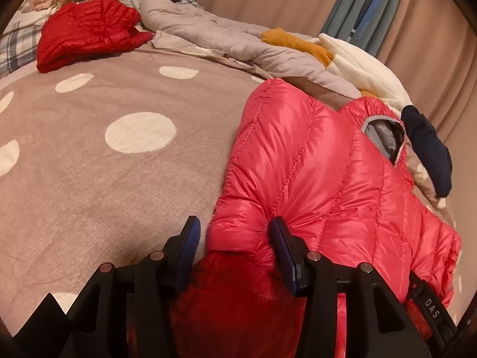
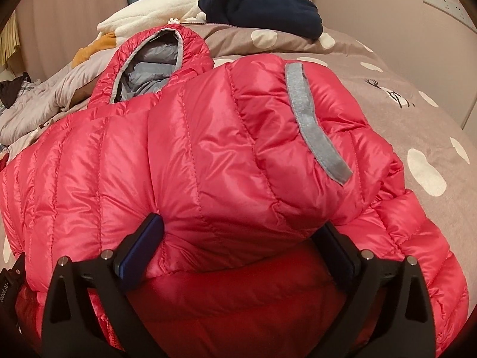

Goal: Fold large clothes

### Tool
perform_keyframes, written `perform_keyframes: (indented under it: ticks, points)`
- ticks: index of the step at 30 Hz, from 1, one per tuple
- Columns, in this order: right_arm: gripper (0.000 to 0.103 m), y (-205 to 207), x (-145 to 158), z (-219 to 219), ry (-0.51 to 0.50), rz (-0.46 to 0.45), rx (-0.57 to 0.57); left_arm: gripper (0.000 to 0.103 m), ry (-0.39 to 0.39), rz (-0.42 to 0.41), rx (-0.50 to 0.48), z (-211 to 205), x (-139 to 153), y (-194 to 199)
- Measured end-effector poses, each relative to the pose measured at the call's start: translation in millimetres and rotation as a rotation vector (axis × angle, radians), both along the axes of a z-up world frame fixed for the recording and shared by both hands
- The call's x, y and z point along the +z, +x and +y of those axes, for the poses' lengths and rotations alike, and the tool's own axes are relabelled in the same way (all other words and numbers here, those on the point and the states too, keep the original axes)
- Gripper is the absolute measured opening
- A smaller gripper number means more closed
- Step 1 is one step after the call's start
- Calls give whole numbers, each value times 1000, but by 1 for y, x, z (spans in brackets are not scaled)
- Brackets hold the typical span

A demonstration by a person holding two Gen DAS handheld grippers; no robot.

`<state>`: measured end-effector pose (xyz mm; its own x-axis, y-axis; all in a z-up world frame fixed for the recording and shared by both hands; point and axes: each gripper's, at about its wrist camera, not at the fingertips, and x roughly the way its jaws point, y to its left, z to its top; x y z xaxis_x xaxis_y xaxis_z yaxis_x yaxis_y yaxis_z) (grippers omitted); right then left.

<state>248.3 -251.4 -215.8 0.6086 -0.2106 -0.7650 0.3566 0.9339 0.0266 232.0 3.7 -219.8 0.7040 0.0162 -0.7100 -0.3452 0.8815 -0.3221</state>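
Polka-dot bedspread (image 1: pixel 89 161), pink puffer jacket (image 1: pixel 313 164), left claw (image 1: pixel 235 238) and right claw (image 2: pixel 241 238) wide apart, straddling its folds

Glossy quilted jacket (image 2: pixel 208 149) on matt woven bedspread (image 1: pixel 89 179).

left gripper (image 1: pixel 235 232) jaws spread wide, right gripper (image 2: pixel 243 229) jaws spread wide, both pointing forward and low

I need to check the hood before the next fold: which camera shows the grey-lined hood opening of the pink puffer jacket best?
The right wrist view: the grey-lined hood opening of the pink quilted puffer jacket faces the camera, trim and lining visible. The left wrist view shows only a narrow side-on slice of it.
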Motion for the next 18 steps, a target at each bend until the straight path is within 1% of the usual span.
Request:
perform_keyframes:
  ticks: [3, 9, 15, 18]
  points:
    - [102, 0, -1, 0, 2, 4, 0, 50, 0, 0, 0, 0, 0, 1]
    - [103, 0, -1, 0, 2, 3, 0, 53, 11, 5, 6, -1, 0, 1]
    - [103, 0, -1, -1, 4, 2, 0, 60, 23, 13, 17, 0, 0, 1]
    - [103, 0, -2, -1, 6, 1, 0, 67, 28, 18, 24, -1, -1, 0]
